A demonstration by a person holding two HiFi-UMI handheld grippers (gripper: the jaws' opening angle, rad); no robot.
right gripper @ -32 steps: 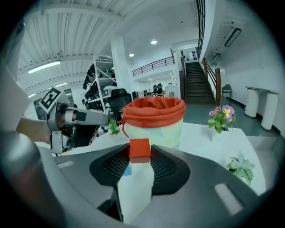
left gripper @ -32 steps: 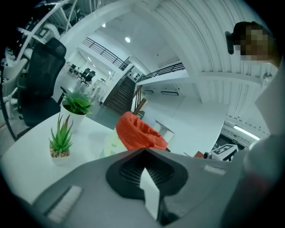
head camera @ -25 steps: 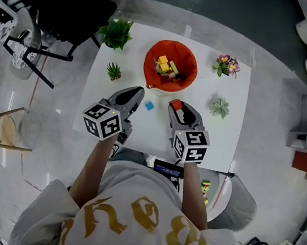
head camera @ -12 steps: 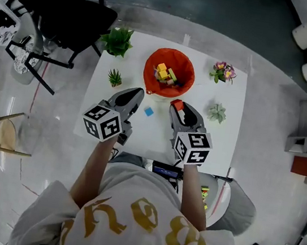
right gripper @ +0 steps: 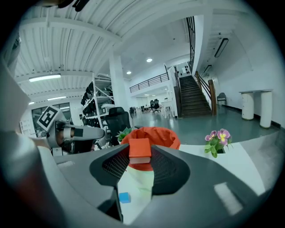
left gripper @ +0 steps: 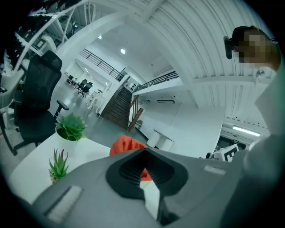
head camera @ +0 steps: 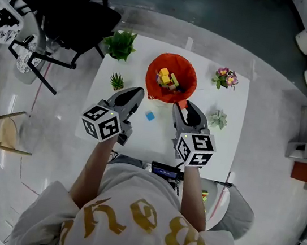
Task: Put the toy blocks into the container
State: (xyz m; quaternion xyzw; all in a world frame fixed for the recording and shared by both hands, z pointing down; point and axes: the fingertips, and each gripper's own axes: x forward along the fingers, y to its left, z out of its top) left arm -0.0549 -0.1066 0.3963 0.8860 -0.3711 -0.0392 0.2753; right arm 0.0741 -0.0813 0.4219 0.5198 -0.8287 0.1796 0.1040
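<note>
Right gripper (head camera: 183,105) jaws clamped on a red block (right gripper: 139,151), raised just short of the red container (head camera: 149,77), probably to clear the rim for the drop. Left gripper (head camera: 137,92) jaws closed on nothing, parked aside out of the way. Blue block (head camera: 150,116) lies on the bench (head camera: 226,133) between the two grippers; other blocks (head camera: 169,80) already inside.

Bright, even light from ceiling lamps (right gripper: 149,59). The white table (head camera: 134,59) and glossy floor (head camera: 55,127) show soft glare and faint shadows. Every view bulges like a fisheye; both gripper views darken at the corners, their near foreground blurred.
</note>
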